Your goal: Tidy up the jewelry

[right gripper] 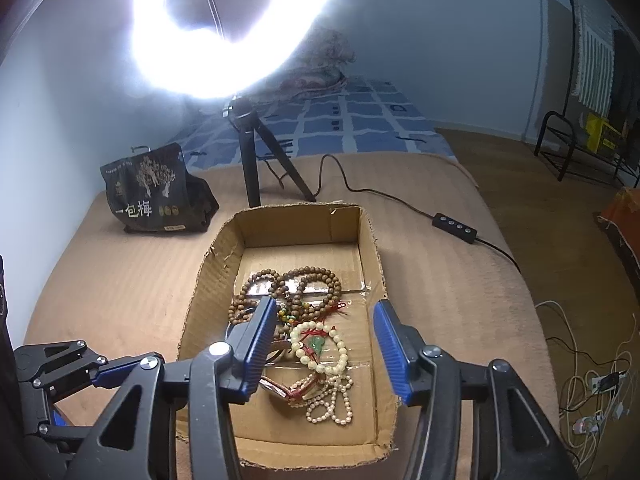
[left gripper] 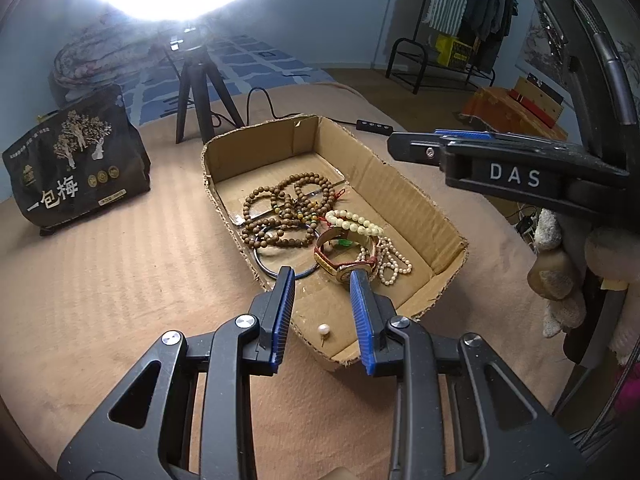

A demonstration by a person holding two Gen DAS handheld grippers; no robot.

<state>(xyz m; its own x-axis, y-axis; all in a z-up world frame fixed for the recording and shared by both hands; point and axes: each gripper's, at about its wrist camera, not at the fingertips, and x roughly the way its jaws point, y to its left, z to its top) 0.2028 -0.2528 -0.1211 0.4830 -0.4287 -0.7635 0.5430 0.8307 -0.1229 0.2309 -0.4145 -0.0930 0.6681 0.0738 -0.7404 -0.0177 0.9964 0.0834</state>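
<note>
An open cardboard box point(left gripper: 416, 204) point(right gripper: 208, 280) lies on a tan blanket. It holds brown wooden bead strings point(left gripper: 280, 208) point(right gripper: 304, 284), a cream bead bracelet point(left gripper: 354, 222) point(right gripper: 320, 344) with a green charm, a watch with a red strap point(left gripper: 340, 264) point(right gripper: 280, 392), a white pearl string point(left gripper: 394, 264) point(right gripper: 332, 404), a metal bangle point(left gripper: 264, 264) and a loose pearl point(left gripper: 323, 330). My left gripper point(left gripper: 322, 280) is open and empty over the box's near end, right finger by the watch. My right gripper point(right gripper: 324, 316) is open and empty above the box; it also shows in the left wrist view point(left gripper: 416, 146).
A dark snack bag point(left gripper: 76, 164) point(right gripper: 158, 192) stands left of the box. A ring light on a tripod point(left gripper: 200, 96) point(right gripper: 264, 160) stands behind it, its cable and switch point(right gripper: 454, 227) running right. The bed edge and floor lie to the right, with a clothes rack point(left gripper: 460, 40).
</note>
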